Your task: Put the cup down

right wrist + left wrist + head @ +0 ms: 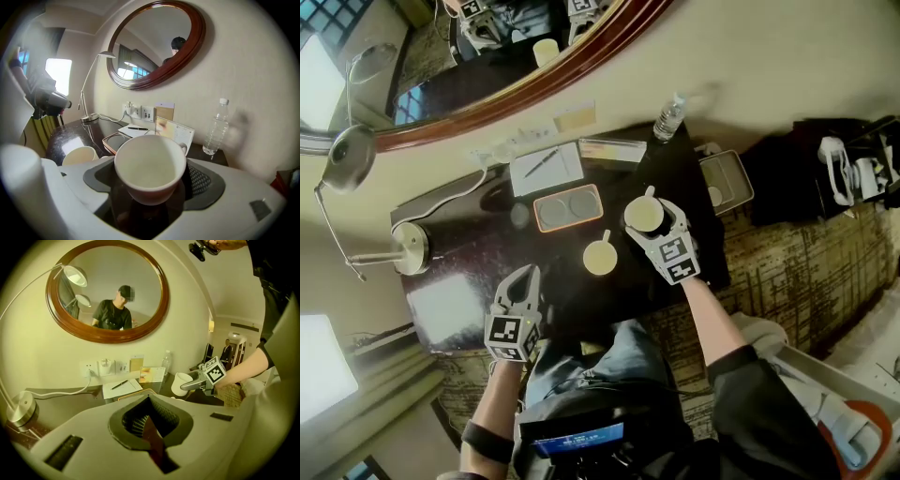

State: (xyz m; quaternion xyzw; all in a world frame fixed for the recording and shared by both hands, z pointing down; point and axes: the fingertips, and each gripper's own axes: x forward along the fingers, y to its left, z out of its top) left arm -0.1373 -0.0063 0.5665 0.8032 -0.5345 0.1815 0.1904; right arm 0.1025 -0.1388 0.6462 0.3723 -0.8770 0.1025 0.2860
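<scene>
A cream cup [643,215] sits between the jaws of my right gripper [652,212], which is shut on its sides over the right part of the dark desk [469,305]. In the right gripper view the cup [149,165] is empty, tilted slightly toward the camera, handle at the far side. From the left gripper view the cup [180,383] is held just above the desk. A second cream cup [600,256] stands on the desk to the left of it. My left gripper [523,277] is shut and empty near the desk's front edge.
An orange-rimmed tray [568,207] lies behind the cups. A notepad with a pen [546,167], a card stand [174,131] and a water bottle [669,117] stand along the wall. A lamp base [411,247] is at the desk's left. A round mirror [108,291] hangs above.
</scene>
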